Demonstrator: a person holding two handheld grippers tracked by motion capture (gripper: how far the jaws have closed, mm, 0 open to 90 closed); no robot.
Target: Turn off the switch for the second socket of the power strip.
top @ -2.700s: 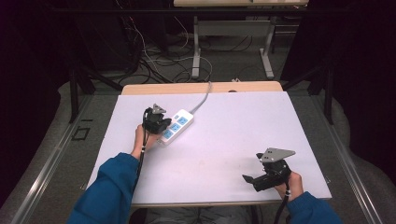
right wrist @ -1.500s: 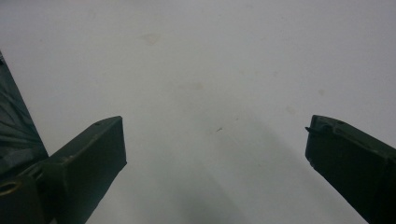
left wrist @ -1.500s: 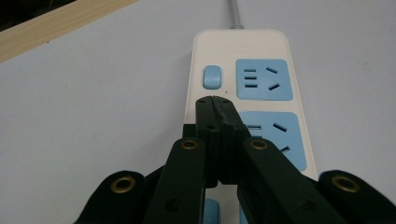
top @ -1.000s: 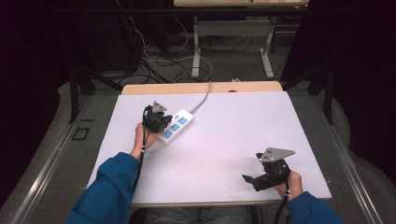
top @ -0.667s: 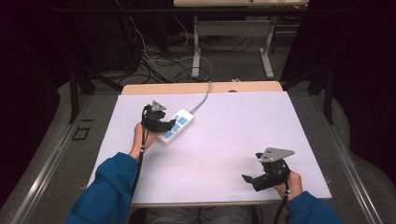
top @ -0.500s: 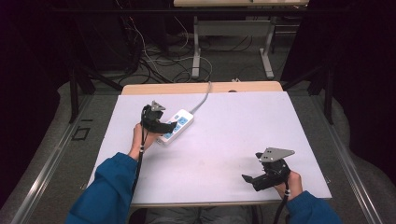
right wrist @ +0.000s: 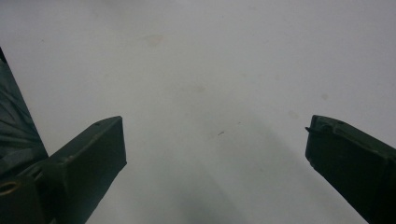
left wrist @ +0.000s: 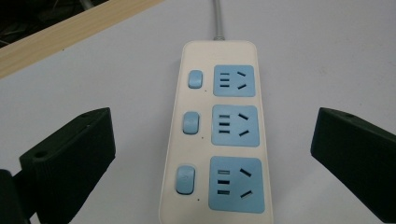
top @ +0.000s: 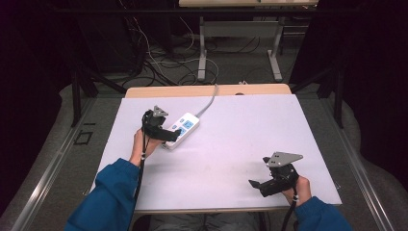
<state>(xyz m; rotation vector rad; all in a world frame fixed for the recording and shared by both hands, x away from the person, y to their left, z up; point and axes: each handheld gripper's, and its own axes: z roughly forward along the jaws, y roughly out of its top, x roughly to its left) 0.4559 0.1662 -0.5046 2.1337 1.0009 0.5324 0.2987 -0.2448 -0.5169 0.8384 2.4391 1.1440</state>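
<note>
A white power strip [top: 183, 129] with three blue sockets and three blue switches lies on the white table top [top: 240, 139], its grey cable [top: 210, 100] running off the far edge. In the left gripper view the power strip [left wrist: 217, 135] lies between the wide-apart jaws of my left gripper [left wrist: 212, 154], untouched. From above, the left gripper [top: 169, 135] hovers at the strip's near end, open. My right gripper [top: 262, 185] rests near the front right of the table, open. Between its jaws the right gripper [right wrist: 215, 149] faces bare table surface.
A wooden strip [top: 207, 90] edges the table's far side. Beyond it on the floor are tangled cables [top: 159, 57] and a desk frame's legs [top: 202, 53]. The person's blue sleeves [top: 113, 197] come in from the bottom.
The left gripper has crept slightly toward the power strip's near end. The right gripper has stayed put.
</note>
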